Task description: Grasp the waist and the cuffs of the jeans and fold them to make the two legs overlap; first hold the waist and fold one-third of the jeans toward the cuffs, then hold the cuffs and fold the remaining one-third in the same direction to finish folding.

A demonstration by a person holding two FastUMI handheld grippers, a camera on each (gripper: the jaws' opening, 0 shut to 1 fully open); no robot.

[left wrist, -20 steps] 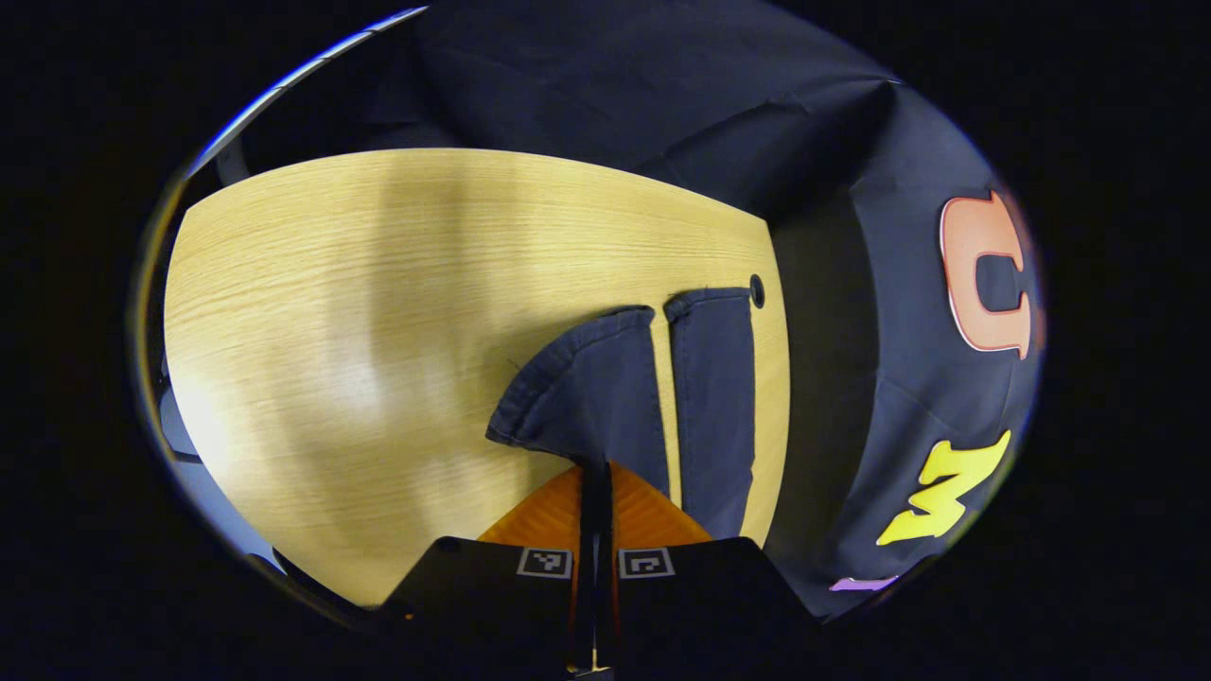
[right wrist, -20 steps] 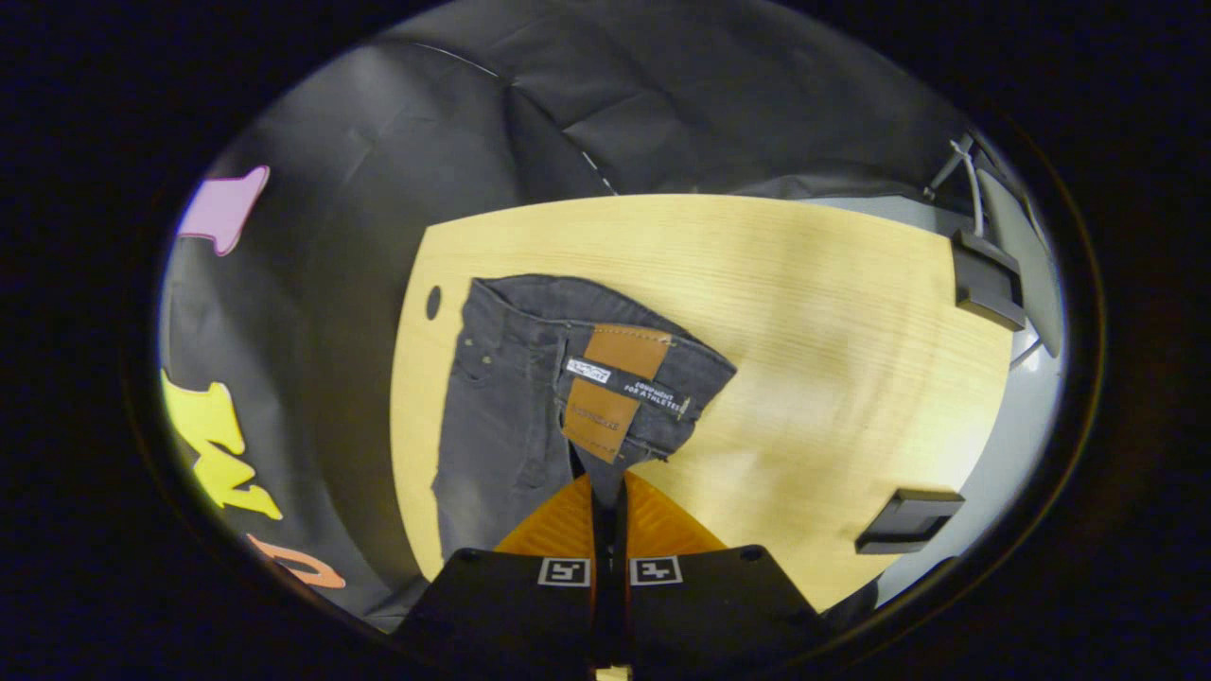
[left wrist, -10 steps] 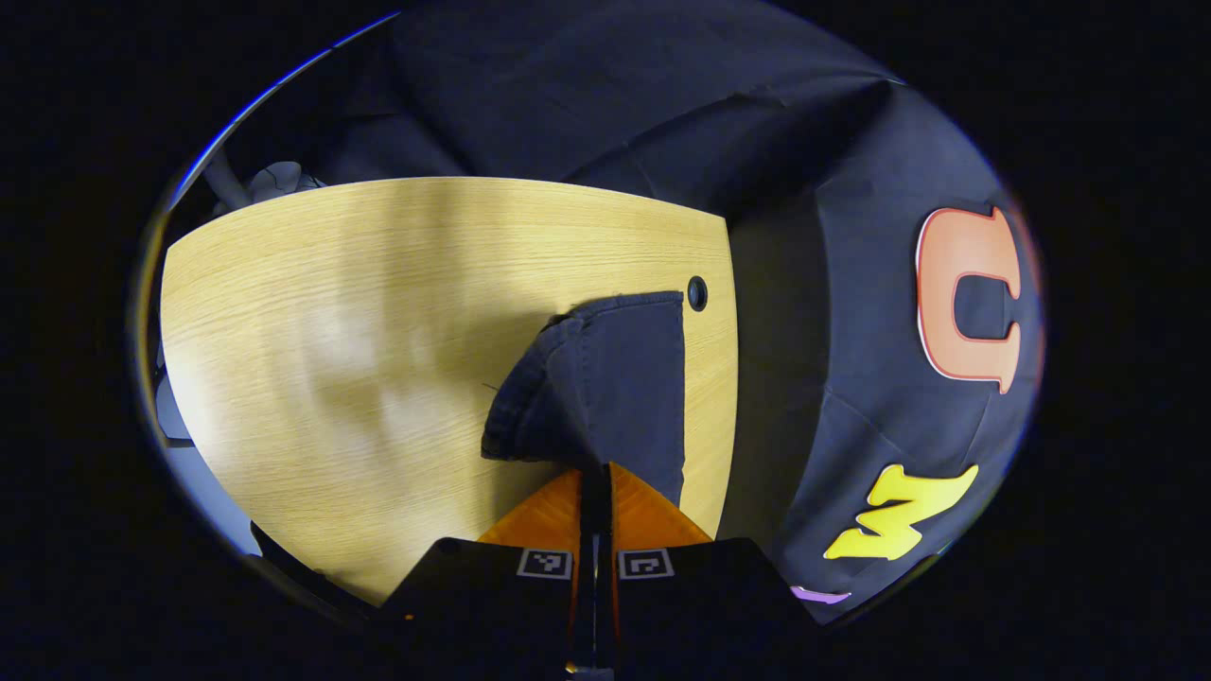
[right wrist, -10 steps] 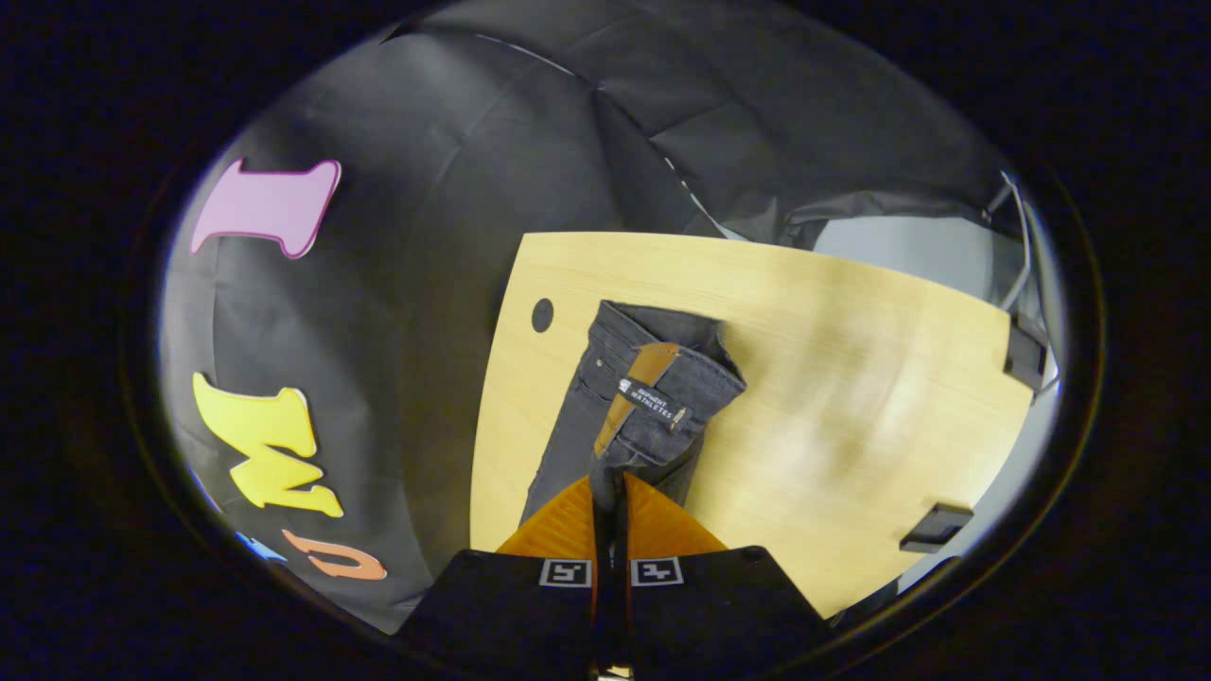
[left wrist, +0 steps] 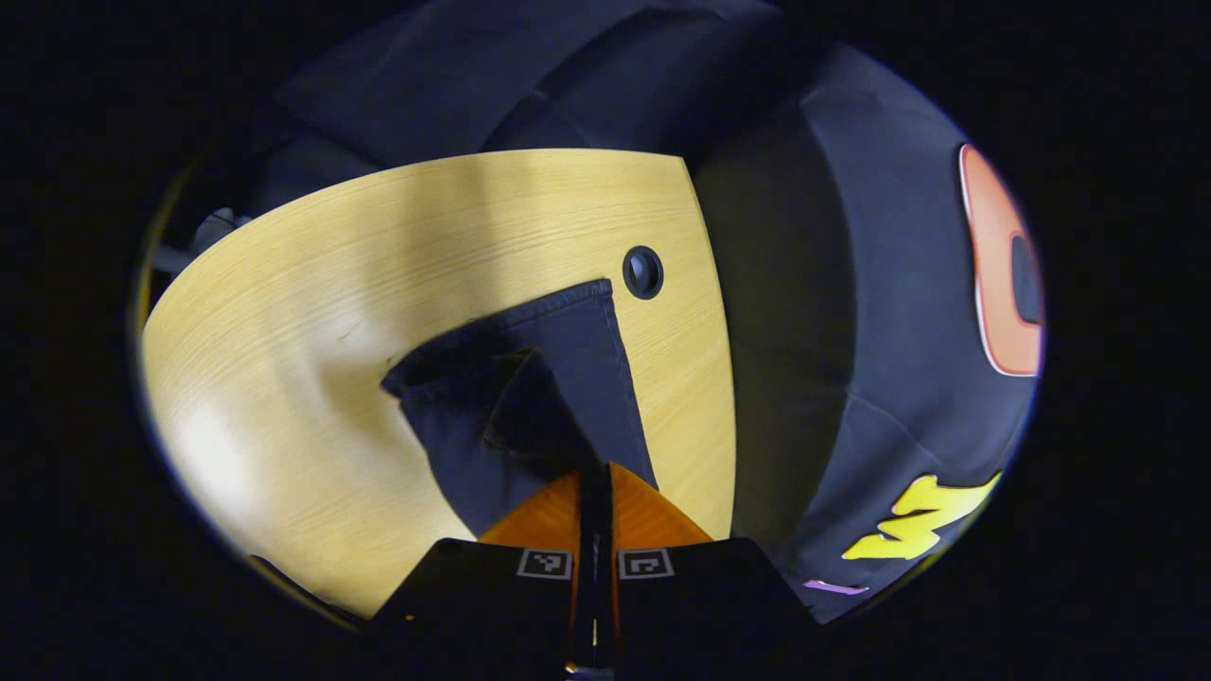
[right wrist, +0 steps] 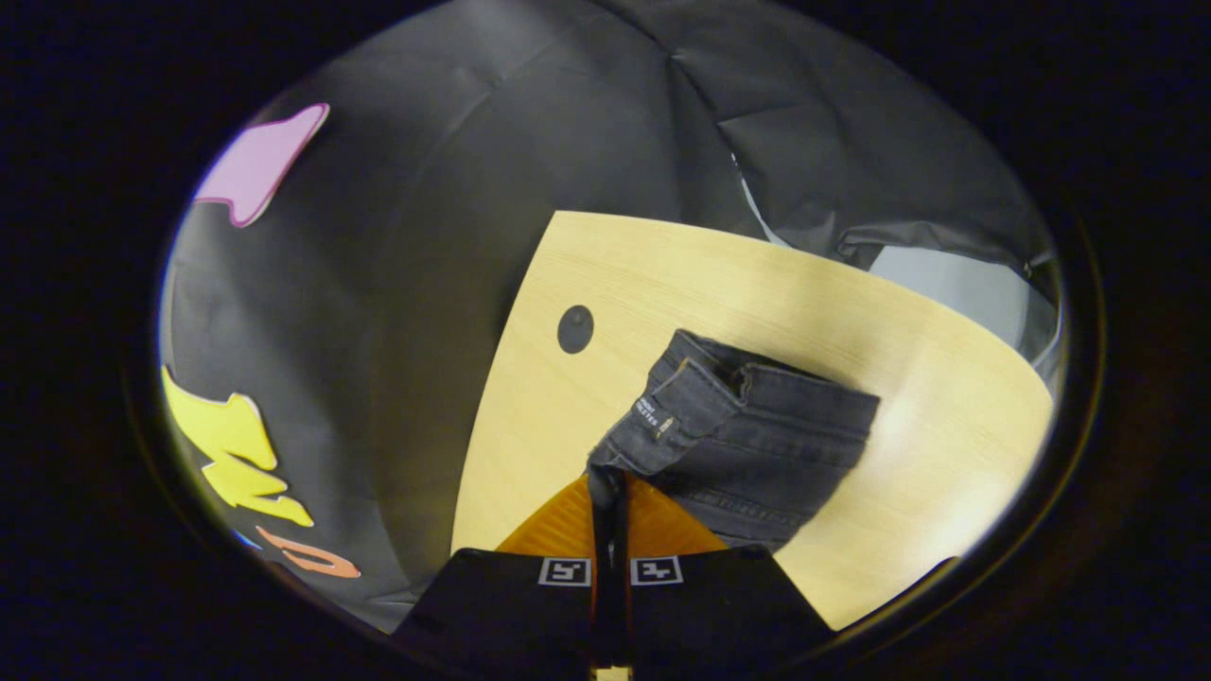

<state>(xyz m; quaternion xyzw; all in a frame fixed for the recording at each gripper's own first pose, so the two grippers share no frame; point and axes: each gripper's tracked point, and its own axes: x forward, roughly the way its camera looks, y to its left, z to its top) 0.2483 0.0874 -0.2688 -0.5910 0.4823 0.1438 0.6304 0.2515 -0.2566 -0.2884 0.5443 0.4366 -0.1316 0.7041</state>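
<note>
Hand-held gripper (right wrist: pixel 608 480) pinches jeans (right wrist: pixel 747 445) beside table hole (right wrist: pixel 574 328).

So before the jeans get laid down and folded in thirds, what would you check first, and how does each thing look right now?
1. Left gripper shut on the cuff end of the jeans: ok.
2. Right gripper shut on the waist: ok.
3. Two legs overlapping: ok at the cuff end.
4. Fabric lying smooth: not ok, the cuff end bunches and the waist is crumpled.
5. Bare table to lay them on: ok.
6. Middle of the jeans flat: cannot tell.
</note>
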